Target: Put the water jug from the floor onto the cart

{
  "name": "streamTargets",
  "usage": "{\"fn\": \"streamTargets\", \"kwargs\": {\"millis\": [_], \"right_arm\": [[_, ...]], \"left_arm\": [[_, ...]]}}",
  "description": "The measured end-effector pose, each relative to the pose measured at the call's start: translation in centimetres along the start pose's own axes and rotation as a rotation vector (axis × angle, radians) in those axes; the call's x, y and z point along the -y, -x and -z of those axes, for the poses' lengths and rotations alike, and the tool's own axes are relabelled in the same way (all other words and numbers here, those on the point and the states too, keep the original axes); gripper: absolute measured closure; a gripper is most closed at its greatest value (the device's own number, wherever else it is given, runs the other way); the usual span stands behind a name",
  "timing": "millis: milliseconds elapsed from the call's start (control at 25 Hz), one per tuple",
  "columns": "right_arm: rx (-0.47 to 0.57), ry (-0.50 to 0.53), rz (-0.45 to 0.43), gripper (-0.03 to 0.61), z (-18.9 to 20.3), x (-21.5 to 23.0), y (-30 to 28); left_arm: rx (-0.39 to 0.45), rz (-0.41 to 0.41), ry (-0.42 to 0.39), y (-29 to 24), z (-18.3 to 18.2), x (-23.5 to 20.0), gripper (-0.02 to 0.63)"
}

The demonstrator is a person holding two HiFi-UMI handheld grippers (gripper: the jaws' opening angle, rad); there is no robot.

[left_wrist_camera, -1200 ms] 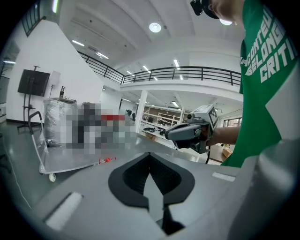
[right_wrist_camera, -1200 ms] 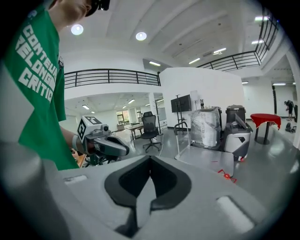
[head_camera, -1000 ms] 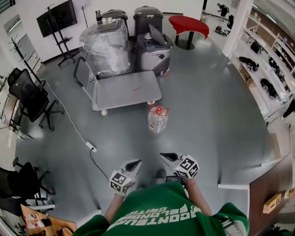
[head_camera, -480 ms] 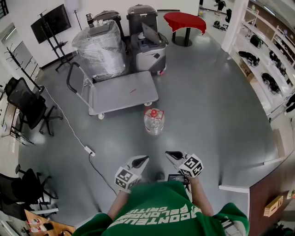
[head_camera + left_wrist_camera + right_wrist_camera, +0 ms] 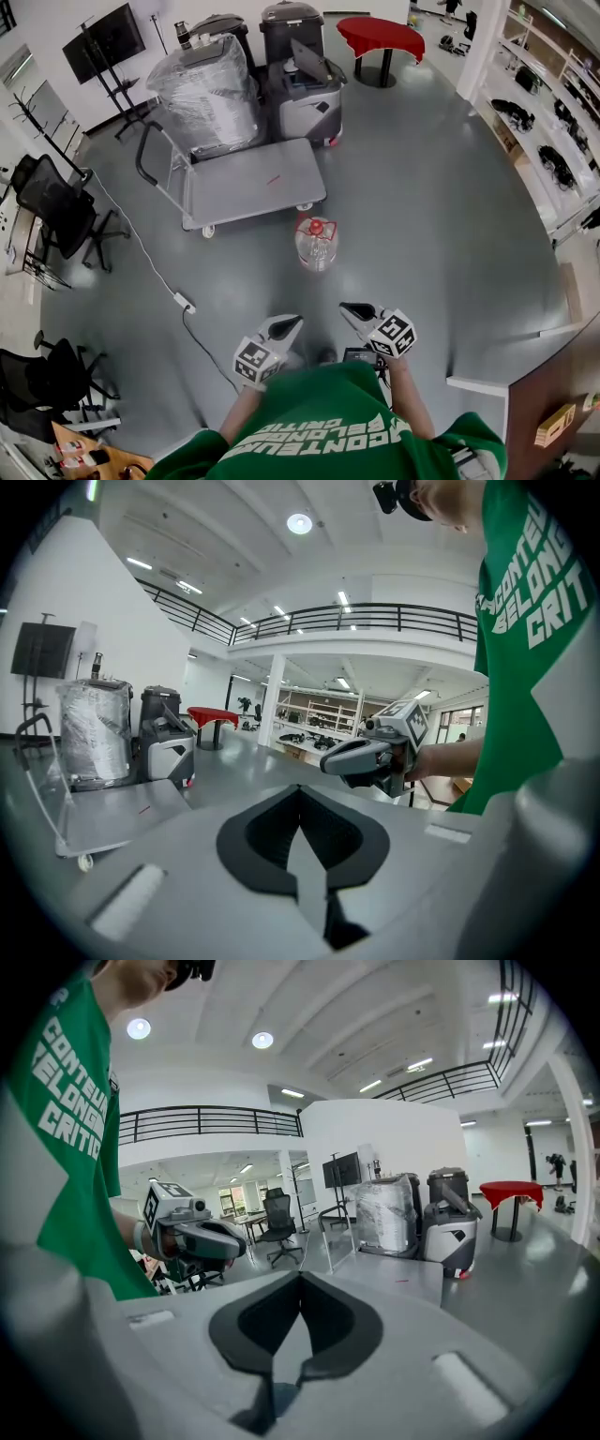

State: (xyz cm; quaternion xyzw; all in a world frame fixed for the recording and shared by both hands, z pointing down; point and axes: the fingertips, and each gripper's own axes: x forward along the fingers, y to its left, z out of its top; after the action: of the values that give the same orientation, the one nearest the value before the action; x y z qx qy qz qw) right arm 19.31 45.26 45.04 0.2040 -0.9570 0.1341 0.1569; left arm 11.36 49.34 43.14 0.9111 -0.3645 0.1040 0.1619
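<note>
The clear water jug (image 5: 317,246) with a red cap stands upright on the grey floor, just in front of the flat cart (image 5: 248,183). A plastic-wrapped bundle (image 5: 208,89) sits at the cart's handle end. My left gripper (image 5: 289,323) and right gripper (image 5: 351,307) are side by side, close to my body and well short of the jug. Both are shut and hold nothing. In the left gripper view my left gripper (image 5: 300,789) has the cart (image 5: 112,813) beyond it. My right gripper (image 5: 300,1274) also faces the cart (image 5: 398,1269). The jug is hidden in both gripper views.
A power strip (image 5: 185,302) with its cable lies on the floor to my left. Office chairs (image 5: 56,202) stand along the left side. A grey machine (image 5: 307,94) and a red table (image 5: 380,37) are behind the cart. Shelves (image 5: 539,141) line the right wall.
I have stepped forward, and both grippers have come a little closer to the jug and cart. Their jaws have stayed shut.
</note>
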Motion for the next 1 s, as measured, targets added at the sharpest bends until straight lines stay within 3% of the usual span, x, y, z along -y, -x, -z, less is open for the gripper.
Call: {"fn": "streamTargets", "kwargs": {"millis": [480,1000], "right_arm": [[-0.038,0.043,-0.089,0.588,-2.7,0.7,-5.4],[-0.028,0.065,-0.091,0.589,-6.8,4.1,-12.1]], "left_arm": [[0.021,-0.008,-0.003,-0.3,-0.9,-3.4,0.603],[0.031,-0.012,0.007,-0.8,-3.5,-10.6,0.602]]}}
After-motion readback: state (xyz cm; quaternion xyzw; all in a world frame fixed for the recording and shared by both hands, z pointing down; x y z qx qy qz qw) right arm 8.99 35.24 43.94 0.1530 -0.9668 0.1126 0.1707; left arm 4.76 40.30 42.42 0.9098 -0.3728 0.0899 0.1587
